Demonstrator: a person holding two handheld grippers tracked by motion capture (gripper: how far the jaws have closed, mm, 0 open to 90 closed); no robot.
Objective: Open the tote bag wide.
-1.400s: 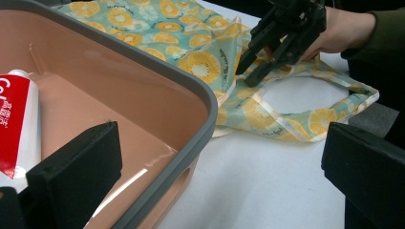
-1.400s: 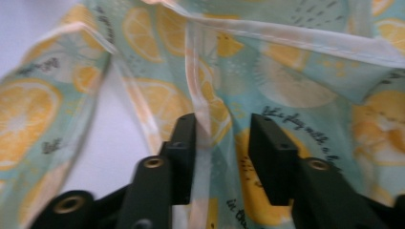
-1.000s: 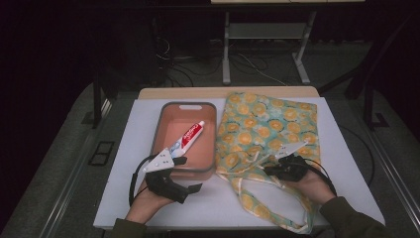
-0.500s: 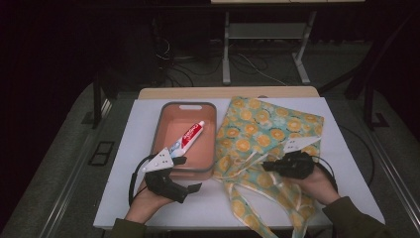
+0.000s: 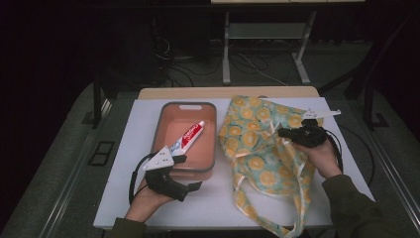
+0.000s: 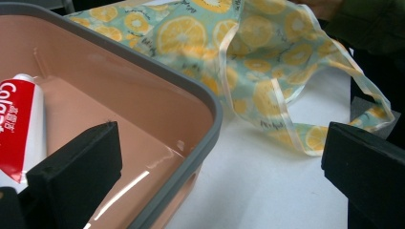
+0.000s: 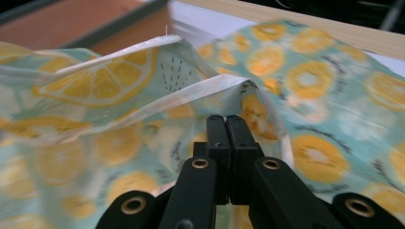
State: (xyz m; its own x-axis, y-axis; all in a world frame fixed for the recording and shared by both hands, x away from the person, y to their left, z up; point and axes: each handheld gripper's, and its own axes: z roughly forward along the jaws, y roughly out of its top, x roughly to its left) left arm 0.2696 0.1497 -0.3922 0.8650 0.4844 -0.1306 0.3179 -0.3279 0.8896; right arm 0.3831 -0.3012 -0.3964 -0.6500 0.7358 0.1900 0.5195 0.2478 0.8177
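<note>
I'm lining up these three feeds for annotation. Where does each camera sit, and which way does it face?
High view: fixed above the person's side, looking forward and down on the white table; both forearms, left tool and right tool show.
Left gripper view: rides the left tool, looking between its open jaws across the pink tray and toothpaste tube to the bag.
Right gripper view: rides the right tool, jaws shut on the lemon-print bag.
Shared: all show bag and tray.
</note>
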